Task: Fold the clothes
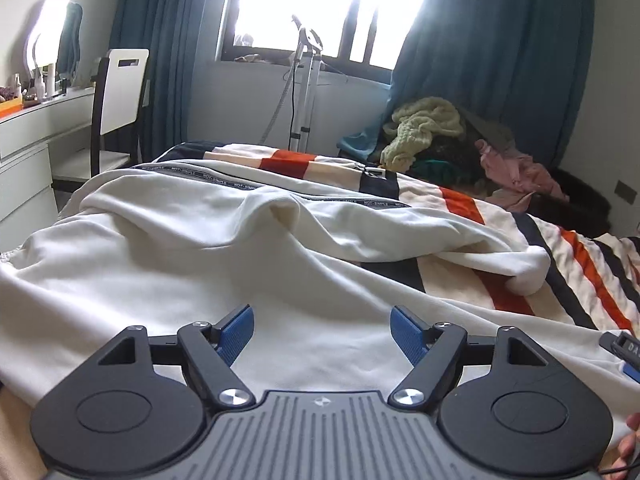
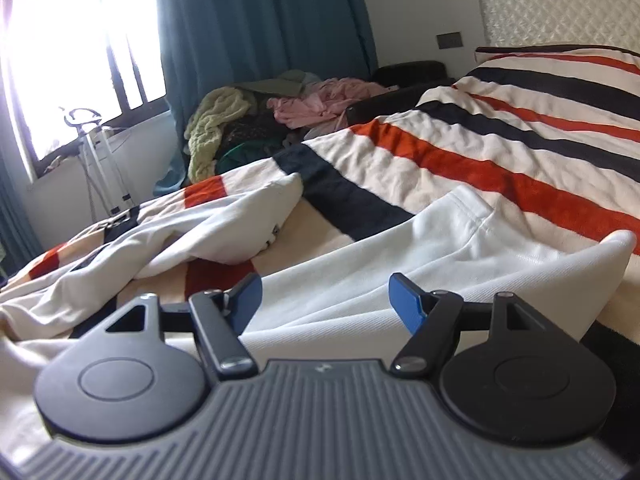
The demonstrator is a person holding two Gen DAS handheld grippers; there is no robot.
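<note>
A cream-white sweatshirt (image 1: 168,248) lies spread and rumpled on the striped bed cover (image 1: 592,276). A dark printed tape runs along its far part. My left gripper (image 1: 322,330) is open and empty, low over the sweatshirt's near body. In the right wrist view the same sweatshirt (image 2: 400,264) lies across the striped cover (image 2: 500,152), one sleeve bunched at the left and a hem corner standing up at the right. My right gripper (image 2: 325,300) is open and empty just above the white cloth. Part of the right gripper (image 1: 624,350) shows at the left view's right edge.
A heap of other clothes (image 1: 440,136), yellow-green, pink and dark, sits beyond the bed's far side under the teal curtain (image 1: 500,60). A white chair (image 1: 116,108) and desk (image 1: 32,136) stand at the left. A garment steamer stand (image 1: 304,84) is by the window. The headboard (image 2: 560,12) is at the right.
</note>
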